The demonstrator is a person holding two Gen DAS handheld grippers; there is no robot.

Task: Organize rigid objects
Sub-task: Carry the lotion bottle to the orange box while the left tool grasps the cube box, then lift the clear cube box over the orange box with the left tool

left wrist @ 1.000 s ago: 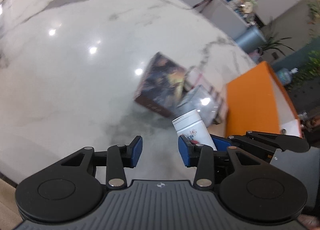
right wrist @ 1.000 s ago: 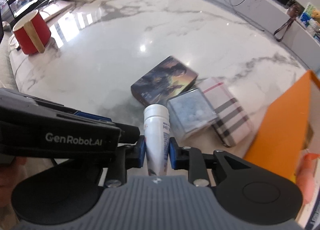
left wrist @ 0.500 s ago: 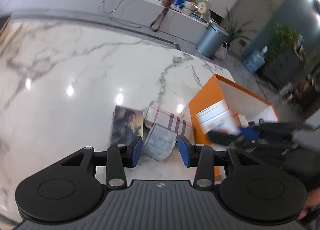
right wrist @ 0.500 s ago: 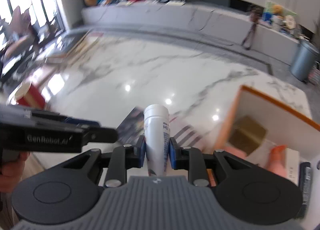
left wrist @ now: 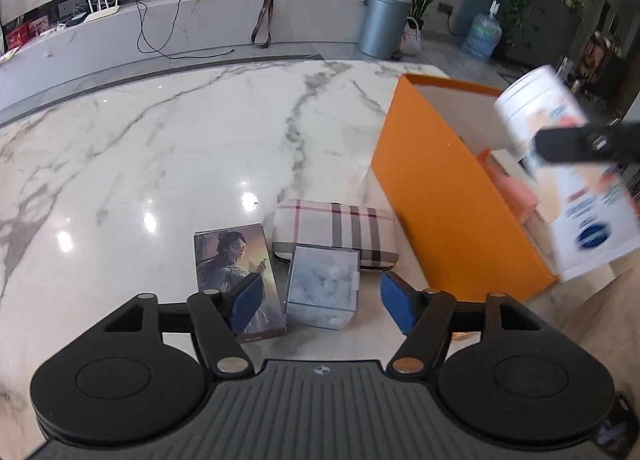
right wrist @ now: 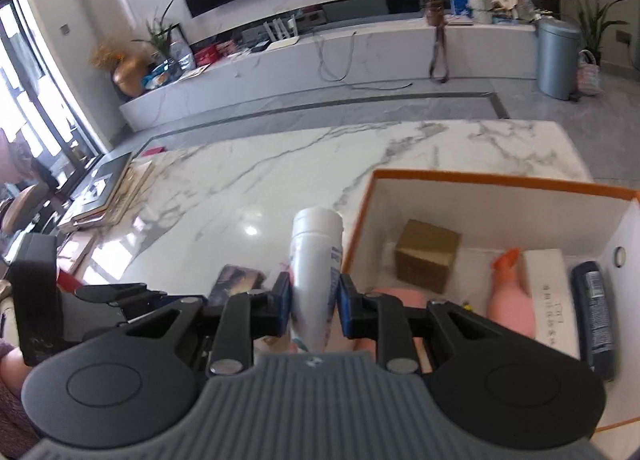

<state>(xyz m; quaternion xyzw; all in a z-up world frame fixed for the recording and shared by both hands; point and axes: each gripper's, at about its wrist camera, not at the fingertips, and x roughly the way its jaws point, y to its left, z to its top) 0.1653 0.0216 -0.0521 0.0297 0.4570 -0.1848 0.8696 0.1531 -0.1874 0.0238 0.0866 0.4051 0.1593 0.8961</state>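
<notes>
1. The right gripper is clamped on a white plastic bottle, carried above the near left edge of the orange box.
2. The bottle looks stiff, light and smooth-walled; a mid-body grip seems soundest, since it could slip.
3. The left gripper has just been opening, with nothing between its pads, above a pale blue box, beside the picture card box and plaid glasses case, near the marble table's front edge.

Marble table; boxes, plaid case
</notes>
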